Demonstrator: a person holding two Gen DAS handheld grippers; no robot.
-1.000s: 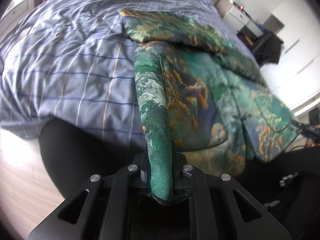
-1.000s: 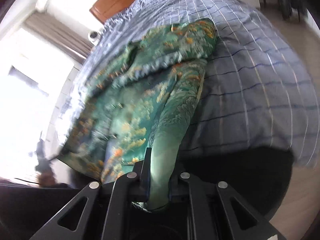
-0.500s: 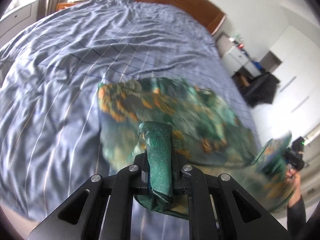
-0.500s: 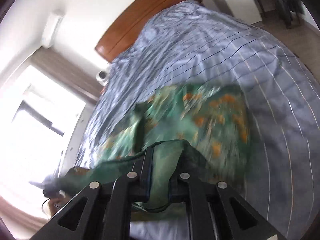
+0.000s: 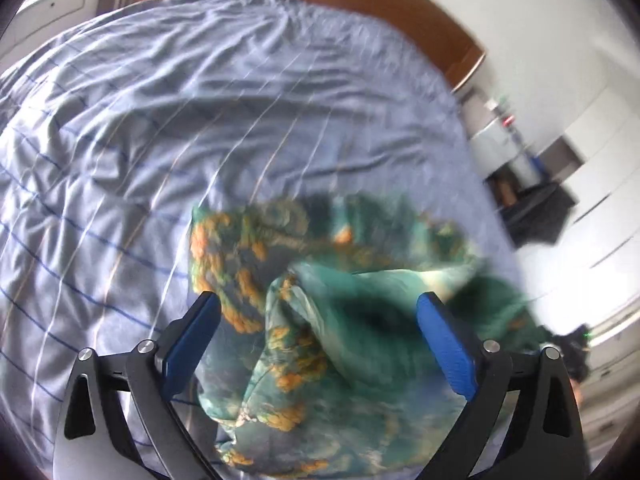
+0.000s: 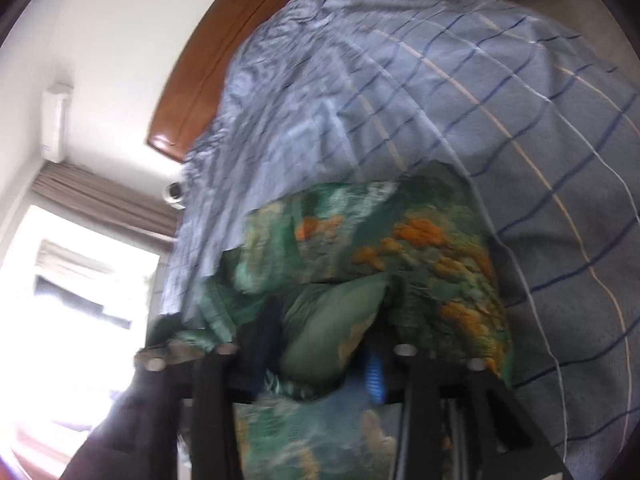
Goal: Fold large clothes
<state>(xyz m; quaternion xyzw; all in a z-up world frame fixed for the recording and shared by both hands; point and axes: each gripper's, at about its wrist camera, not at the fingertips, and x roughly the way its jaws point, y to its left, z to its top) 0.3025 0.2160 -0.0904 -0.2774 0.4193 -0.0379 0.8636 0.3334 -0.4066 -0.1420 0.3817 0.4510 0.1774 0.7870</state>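
A green garment with orange and gold print [image 5: 320,304] lies folded over on the blue checked bedspread [image 5: 160,120]. My left gripper [image 5: 318,312] is open, its blue pads [image 5: 192,340] spread wide on either side of the loose cloth. In the right wrist view the same garment [image 6: 400,248] bulges in front of my right gripper [image 6: 324,356]. Its jaws stand apart with a blue pad [image 6: 374,376] showing, and a fold of cloth sits loosely between them. This view is blurred.
A wooden headboard [image 5: 400,4] stands at the far end of the bed. A white cabinet and dark furniture [image 5: 532,200] stand to the right of the bed. A bright window with curtains [image 6: 80,260] is on the left of the right wrist view.
Both grippers carried the garment's lower edge up and over toward the headboard, folding it in half. Both have now opened and let go of the cloth.
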